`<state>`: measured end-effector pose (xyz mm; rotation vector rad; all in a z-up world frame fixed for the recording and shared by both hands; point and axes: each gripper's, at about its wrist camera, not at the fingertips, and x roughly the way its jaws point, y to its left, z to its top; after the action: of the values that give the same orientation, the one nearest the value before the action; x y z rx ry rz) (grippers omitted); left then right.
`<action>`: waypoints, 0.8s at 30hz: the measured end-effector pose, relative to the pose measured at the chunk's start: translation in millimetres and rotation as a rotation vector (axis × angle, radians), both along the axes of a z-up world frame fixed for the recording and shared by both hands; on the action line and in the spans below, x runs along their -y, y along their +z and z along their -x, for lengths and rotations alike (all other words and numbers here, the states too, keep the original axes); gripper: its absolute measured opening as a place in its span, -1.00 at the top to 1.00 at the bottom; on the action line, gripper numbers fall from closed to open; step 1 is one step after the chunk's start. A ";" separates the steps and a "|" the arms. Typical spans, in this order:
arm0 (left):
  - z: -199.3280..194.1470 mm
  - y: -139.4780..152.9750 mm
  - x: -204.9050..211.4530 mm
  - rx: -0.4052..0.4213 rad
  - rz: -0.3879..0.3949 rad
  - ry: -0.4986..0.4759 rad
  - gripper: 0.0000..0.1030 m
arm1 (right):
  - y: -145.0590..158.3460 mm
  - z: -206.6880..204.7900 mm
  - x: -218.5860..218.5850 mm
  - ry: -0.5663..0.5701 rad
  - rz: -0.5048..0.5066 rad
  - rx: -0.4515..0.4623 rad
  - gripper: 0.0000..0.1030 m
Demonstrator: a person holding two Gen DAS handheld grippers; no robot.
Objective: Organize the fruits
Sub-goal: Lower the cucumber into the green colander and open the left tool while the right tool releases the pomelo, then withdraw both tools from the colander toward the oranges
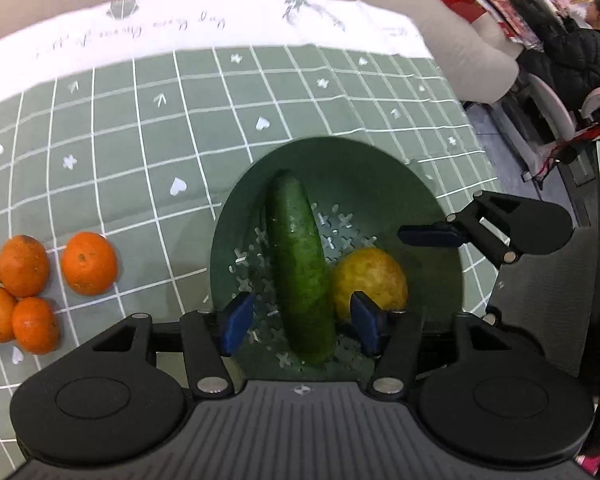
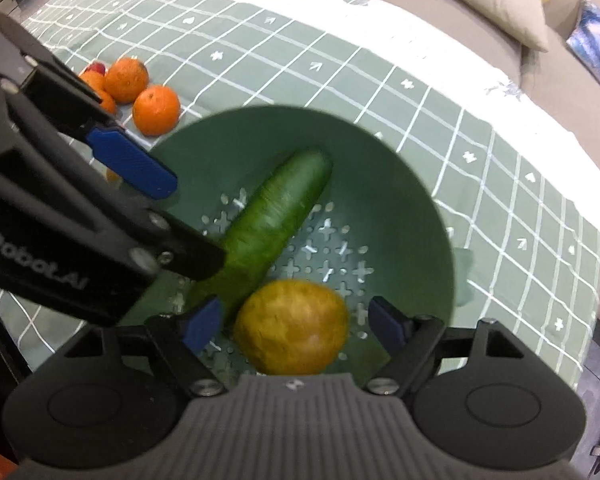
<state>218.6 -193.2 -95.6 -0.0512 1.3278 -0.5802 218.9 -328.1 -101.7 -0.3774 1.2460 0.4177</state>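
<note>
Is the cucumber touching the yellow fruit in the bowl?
Touching. Left wrist view shows the yellow fruit pressed against the cucumber with no gap.

One cucumber [image 1: 300,264], one yellow fruit [image 1: 370,284], one green bowl [image 1: 340,160] – four oranges [image 1: 89,263] alongside

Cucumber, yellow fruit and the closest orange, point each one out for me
cucumber [image 1: 300,264]: left wrist view, middle of its length.
yellow fruit [image 2: 292,328]: right wrist view, centre of its skin.
closest orange [image 1: 89,263]: left wrist view, centre of its top.
</note>
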 end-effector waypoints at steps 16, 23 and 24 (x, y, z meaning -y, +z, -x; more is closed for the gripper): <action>54.9 88.3 -98.2 0.359 0.008 0.043 -0.27 | 84.1 43.7 -51.1 -0.214 -0.279 0.230 -0.53; 72.4 84.0 -158.2 0.439 -0.025 0.144 -0.27 | 83.2 62.4 -105.8 -0.230 -0.363 0.330 -0.49; 74.8 82.4 -164.0 0.444 -0.034 0.154 -0.26 | 81.9 65.1 -114.1 -0.226 -0.364 0.343 -0.48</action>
<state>143.9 -29.2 -13.2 0.0037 0.8928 -0.4074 153.7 -214.0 -19.9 0.0065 0.8442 0.3588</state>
